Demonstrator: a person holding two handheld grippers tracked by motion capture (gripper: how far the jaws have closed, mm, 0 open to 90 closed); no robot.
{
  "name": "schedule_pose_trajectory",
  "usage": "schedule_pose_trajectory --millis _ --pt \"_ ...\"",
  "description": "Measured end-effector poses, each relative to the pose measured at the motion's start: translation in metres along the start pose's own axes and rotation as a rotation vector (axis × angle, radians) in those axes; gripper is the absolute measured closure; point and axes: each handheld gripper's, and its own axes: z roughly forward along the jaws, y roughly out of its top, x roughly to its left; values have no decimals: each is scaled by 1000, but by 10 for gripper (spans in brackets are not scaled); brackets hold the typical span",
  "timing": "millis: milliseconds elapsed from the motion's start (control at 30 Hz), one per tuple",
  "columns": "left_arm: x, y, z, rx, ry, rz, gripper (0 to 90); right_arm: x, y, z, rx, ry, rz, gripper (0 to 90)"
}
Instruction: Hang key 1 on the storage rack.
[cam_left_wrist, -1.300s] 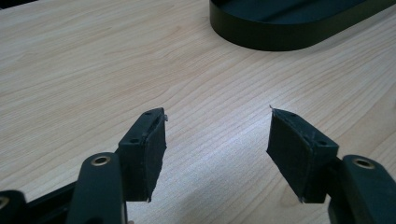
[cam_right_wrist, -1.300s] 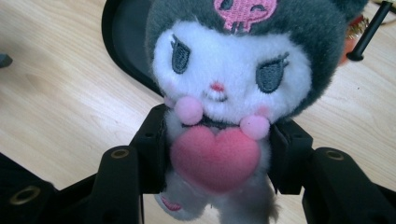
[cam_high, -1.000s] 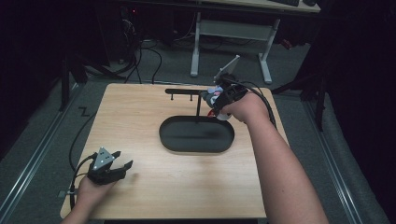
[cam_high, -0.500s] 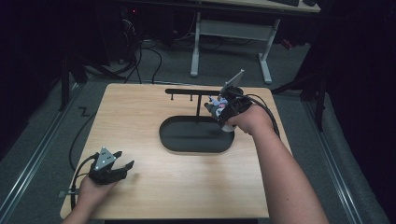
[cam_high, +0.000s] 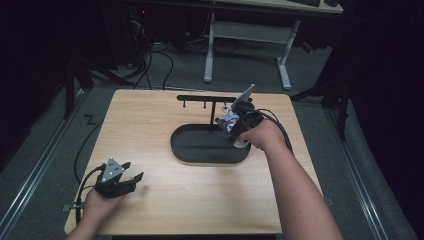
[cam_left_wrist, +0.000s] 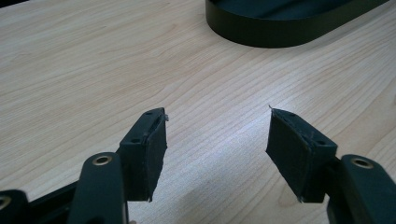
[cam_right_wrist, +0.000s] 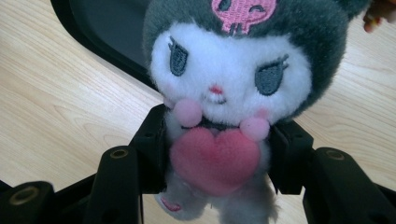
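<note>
Two black jaws of the right gripper (cam_right_wrist: 212, 154) clamp a plush toy (cam_right_wrist: 229, 84) at its body, just above the tray (cam_high: 200, 150) rim. The left gripper (cam_left_wrist: 217, 154) rests open, nothing between its jaws.

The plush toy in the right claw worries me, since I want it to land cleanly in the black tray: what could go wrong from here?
1. The right claw grips the plush toy only at its soft body, so the big head may tip it over on release.
2. It hangs near the black tray rim, so it could land half on the table.
3. The hook rack stands close behind; the hand could knock it.
</note>
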Motion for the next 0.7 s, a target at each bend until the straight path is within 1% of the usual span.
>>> schedule_pose_trajectory --millis 133,233,300,367,400,533,600,667,700 --pt "0 0 0 -1 1 0 381 1 4 6 -5 0 -8 476" --pt "0 0 0 -2 0 -1 382 2 5 9 -7 -4 0 474" --pt "0 0 0 -1 0 1 383 2 6 11 -11 -6 -7 470" --pt "0 0 0 -1 -1 1 384 2 6 14 -16 -5 -1 468" --pt "0 0 1 -1 -1 2 385 3 7 16 -19 -12 -5 466" --pt "0 0 1 1 0 3 385 4 9 20 -33 -9 -8 463" --pt "0 0 1 -1 -3 2 385 5 10 24 -36 -11 -8 435" --pt "0 0 1 -2 -5 3 385 6 11 24 -39 -18 7 378" --pt "0 0 1 -1 -7 4 385 6 11 24 -45 -21 7 357"
